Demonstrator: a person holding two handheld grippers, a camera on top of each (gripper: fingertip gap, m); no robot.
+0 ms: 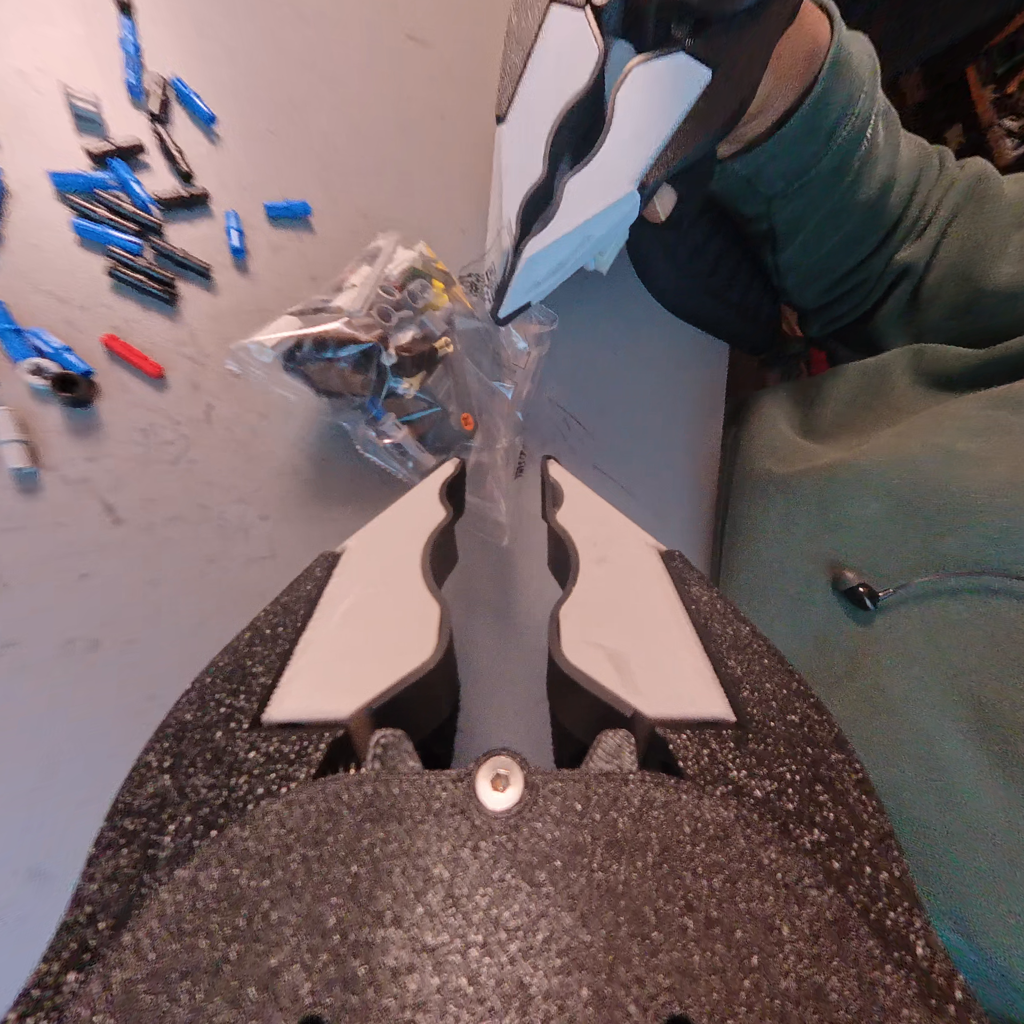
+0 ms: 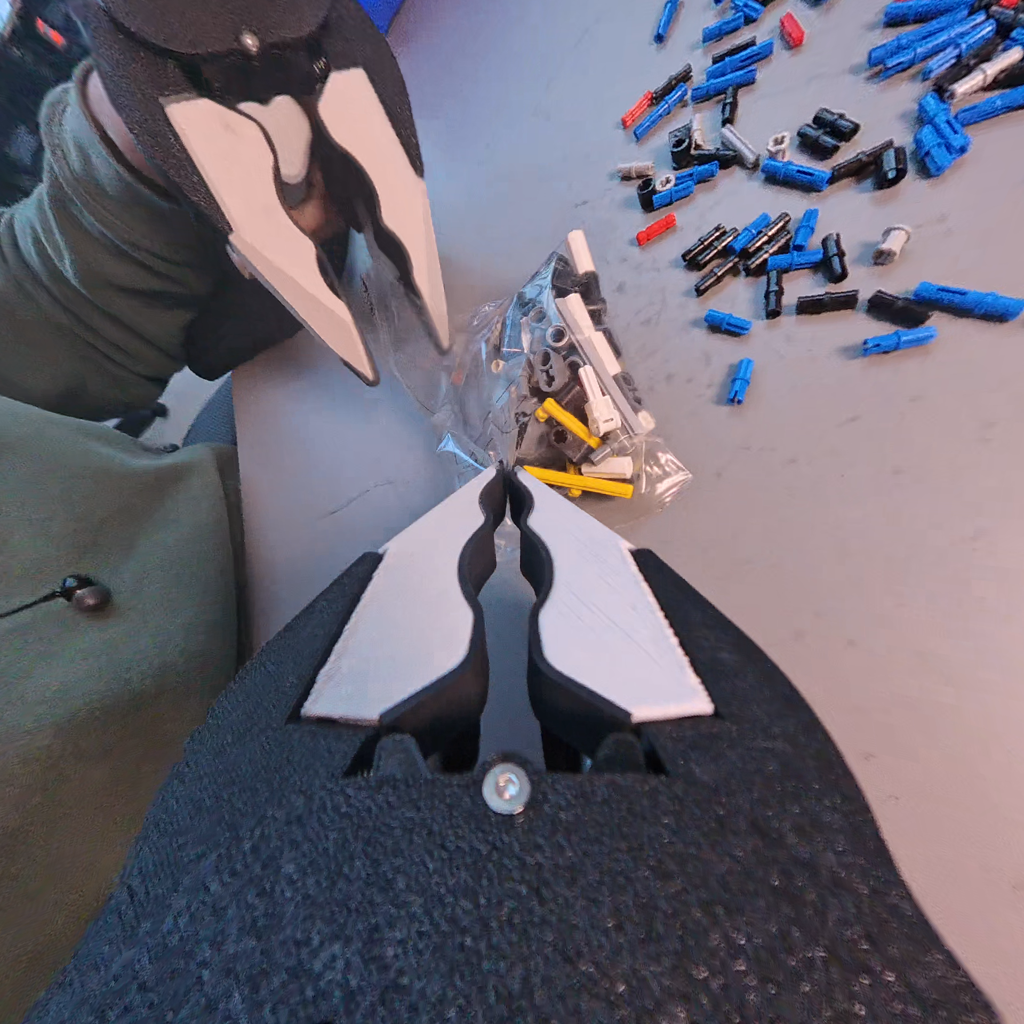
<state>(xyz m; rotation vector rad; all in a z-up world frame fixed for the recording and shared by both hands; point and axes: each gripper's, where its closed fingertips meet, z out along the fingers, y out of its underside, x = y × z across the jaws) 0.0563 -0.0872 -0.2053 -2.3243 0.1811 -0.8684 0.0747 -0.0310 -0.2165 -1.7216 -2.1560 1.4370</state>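
Observation:
A clear plastic bag (image 1: 377,354) of grey, black, white and yellow building pieces lies on the grey table (image 1: 332,111). My left gripper (image 1: 504,462) is open, with a loose flap of the bag between its fingers. My right gripper (image 2: 505,471) is shut on the bag's (image 2: 559,388) near edge. In the left wrist view the right gripper (image 1: 501,318) pinches the bag's far corner. In the right wrist view the left gripper (image 2: 407,363) stands open around the film at the bag's other side.
Several loose blue, black and red pins (image 1: 127,221) are scattered on the table beyond the bag, and show in the right wrist view (image 2: 803,166) too. A person's green sleeve and jacket (image 1: 859,609) sit along the table edge (image 1: 723,443). Spacing between my two grippers at the tips: around 7 cm.

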